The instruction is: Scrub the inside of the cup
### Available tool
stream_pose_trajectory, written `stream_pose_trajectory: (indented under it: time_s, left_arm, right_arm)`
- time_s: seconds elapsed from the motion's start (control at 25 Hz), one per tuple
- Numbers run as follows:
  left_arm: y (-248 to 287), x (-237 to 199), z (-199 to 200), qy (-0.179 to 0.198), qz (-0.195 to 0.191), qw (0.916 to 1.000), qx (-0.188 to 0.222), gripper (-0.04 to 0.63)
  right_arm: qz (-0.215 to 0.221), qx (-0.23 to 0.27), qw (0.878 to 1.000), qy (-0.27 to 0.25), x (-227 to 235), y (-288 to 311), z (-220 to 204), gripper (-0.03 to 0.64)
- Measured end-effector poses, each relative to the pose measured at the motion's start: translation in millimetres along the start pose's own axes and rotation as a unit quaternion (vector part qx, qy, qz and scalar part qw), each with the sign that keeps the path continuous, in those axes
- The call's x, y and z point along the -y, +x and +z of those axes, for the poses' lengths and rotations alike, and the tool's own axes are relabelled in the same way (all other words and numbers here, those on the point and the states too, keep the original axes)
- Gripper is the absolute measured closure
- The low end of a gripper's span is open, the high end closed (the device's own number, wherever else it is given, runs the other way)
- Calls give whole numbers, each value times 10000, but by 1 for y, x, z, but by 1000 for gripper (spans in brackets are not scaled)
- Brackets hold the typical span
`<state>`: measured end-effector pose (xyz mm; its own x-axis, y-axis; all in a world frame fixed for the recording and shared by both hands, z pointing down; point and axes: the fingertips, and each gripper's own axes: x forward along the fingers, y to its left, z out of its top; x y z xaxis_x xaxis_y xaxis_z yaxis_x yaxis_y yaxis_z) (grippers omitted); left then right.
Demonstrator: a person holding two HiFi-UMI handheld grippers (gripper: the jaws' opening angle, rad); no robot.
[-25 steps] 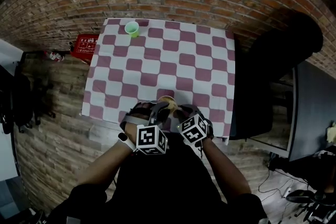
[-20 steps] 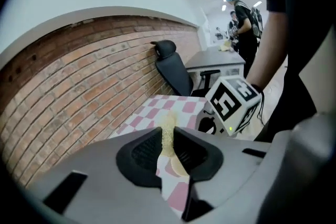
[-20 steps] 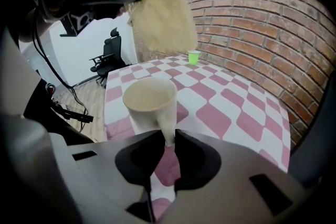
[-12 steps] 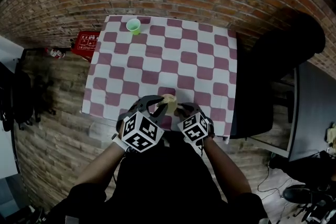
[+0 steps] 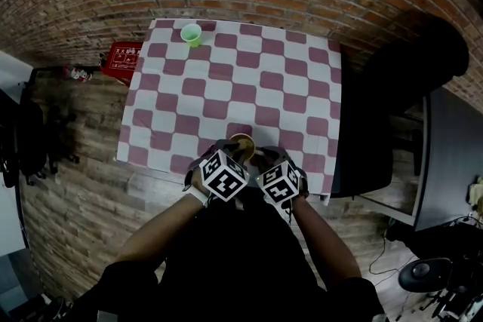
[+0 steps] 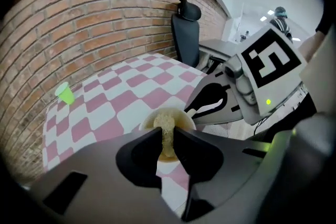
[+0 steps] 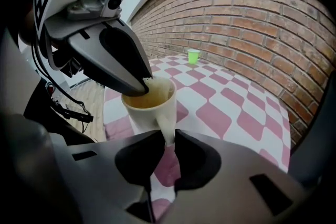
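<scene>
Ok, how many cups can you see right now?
2. A cream cup is at the near edge of the table, its handle pinched by the right tool; a small green cup stands at the far left corner. No others show.

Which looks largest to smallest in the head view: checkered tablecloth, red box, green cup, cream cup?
1. checkered tablecloth
2. red box
3. green cup and cream cup: about alike. The cream cup is nearer the camera and partly covered, so they are left unranked.
</scene>
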<state>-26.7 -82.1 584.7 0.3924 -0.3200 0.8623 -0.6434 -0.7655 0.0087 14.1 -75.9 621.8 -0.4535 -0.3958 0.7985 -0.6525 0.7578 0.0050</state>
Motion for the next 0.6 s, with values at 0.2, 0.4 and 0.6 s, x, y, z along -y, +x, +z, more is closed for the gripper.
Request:
stream_pose_trajectory:
  time_s: [0.2,0.4,0.6]
  left_arm:
    - [-1,-1,2,915,394,9946,-275,523]
    - [-24,-4,17,1439,799,9863,-75,523]
    - [-73,-12,39,930,854,9900,623,523]
  right_arm:
    - [-5,-2,10000,11,0,0,-1,541]
    - [-12,24,10000,-1,2,-1,1,541]
    - [14,18,10000,-6,1,-2,1,541]
